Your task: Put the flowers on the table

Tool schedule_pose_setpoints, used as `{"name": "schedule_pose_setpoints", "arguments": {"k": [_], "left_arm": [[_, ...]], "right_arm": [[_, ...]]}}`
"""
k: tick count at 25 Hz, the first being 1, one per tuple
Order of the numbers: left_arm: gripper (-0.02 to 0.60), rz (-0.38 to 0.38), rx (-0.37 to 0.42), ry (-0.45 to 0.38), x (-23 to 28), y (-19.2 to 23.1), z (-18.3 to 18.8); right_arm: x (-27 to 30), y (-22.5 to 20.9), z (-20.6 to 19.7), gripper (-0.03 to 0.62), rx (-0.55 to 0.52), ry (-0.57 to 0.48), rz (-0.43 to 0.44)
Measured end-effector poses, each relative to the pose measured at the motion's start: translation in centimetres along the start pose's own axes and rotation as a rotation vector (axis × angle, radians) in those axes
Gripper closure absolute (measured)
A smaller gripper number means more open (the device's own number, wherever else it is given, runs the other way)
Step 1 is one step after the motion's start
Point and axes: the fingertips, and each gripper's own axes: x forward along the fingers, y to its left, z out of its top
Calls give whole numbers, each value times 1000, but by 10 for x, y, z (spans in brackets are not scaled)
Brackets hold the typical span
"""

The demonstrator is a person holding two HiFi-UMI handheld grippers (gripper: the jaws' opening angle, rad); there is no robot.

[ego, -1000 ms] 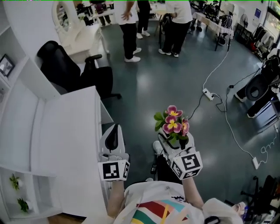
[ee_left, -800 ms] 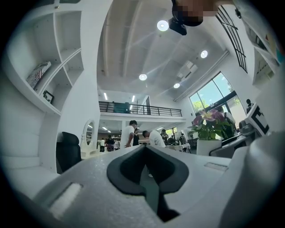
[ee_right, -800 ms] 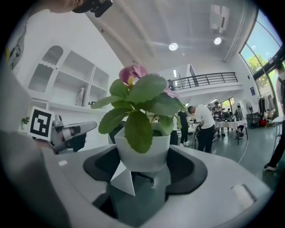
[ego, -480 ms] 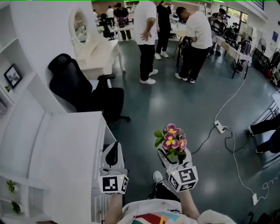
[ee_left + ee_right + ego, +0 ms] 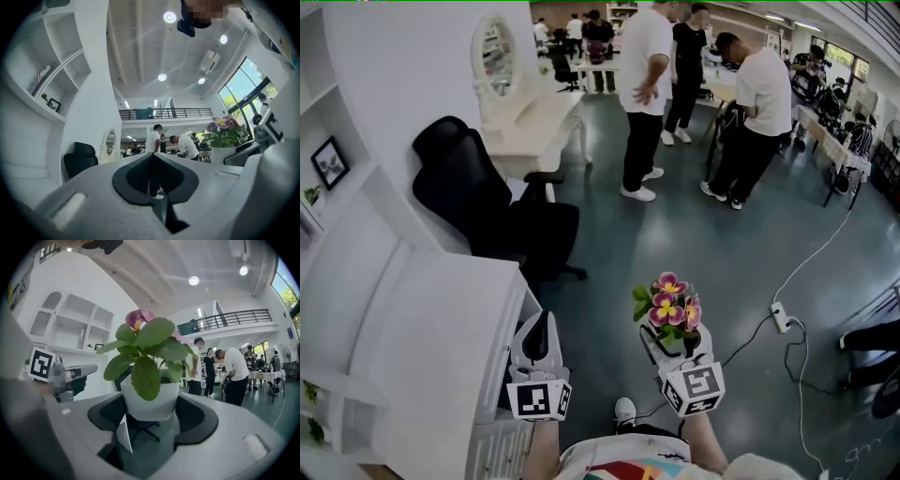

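We hold right gripper clamped on white pot; pot upright between its jaws, pink flowers above them. Left gripper alongside, jaws together (nothing between). White desk just left of left gripper; black chair ahead.

Pink-purple flowers with yellow centres, green leaves, a white pot, black-and-white square markers on the pale grey left gripper and right gripper, black chair, white desk, glossy dark grey floor!
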Motion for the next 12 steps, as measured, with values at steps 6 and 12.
{"name": "schedule_pose_setpoints", "arguments": {"k": [6, 12], "left_arm": [[577, 120, 7, 22, 12, 14, -8], [577, 236, 53, 27, -5, 30, -10]], "right_arm": [[38, -10, 9, 275, -28, -11, 113], [61, 13, 1, 275, -34, -18, 249]]}}
